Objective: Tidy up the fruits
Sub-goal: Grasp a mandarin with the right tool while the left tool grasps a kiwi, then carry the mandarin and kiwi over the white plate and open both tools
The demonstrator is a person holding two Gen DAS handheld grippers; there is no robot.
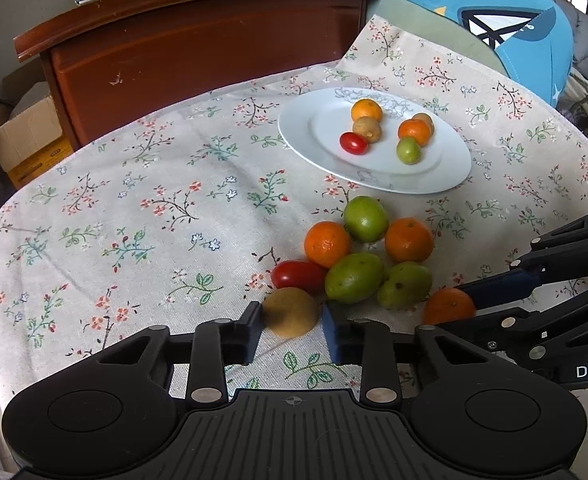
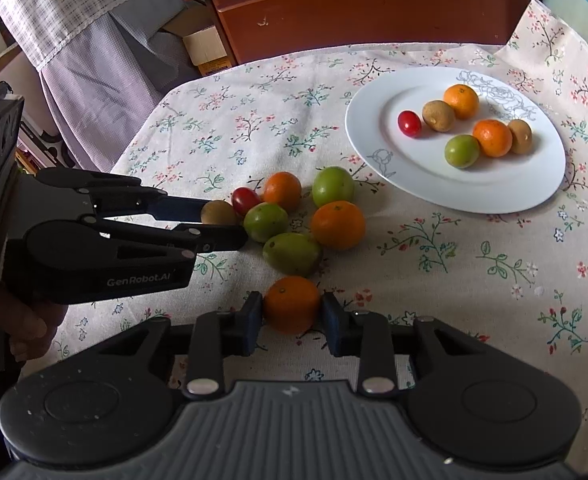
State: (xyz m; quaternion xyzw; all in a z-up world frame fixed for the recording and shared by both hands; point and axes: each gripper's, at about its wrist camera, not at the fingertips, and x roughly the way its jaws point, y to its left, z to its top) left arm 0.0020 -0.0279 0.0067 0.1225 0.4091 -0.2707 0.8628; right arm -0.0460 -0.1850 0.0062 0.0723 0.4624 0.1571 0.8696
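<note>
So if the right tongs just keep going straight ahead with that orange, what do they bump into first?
Probably the green fruit just ahead of the right tongs, which grip an orange. That fruit is the nearest of the pile on the tablecloth; depth is hard to judge, so this is a guess.

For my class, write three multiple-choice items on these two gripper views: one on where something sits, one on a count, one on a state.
1. Where is the white plate?
A. On the floral tablecloth
B. On the wooden cabinet
C. In the cardboard box

2. How many fruits lie on the plate?
A. Three
B. Six
C. Nine

3. What is between the right gripper fingers?
A. Nothing
B. A red tomato
C. An orange fruit

Answers: 1 A, the plate rests on the patterned cloth. 2 B, two orange, two brown, one green, one red. 3 C, the pads flank the orange fruit, while the left gripper flanks a brown fruit.
</note>
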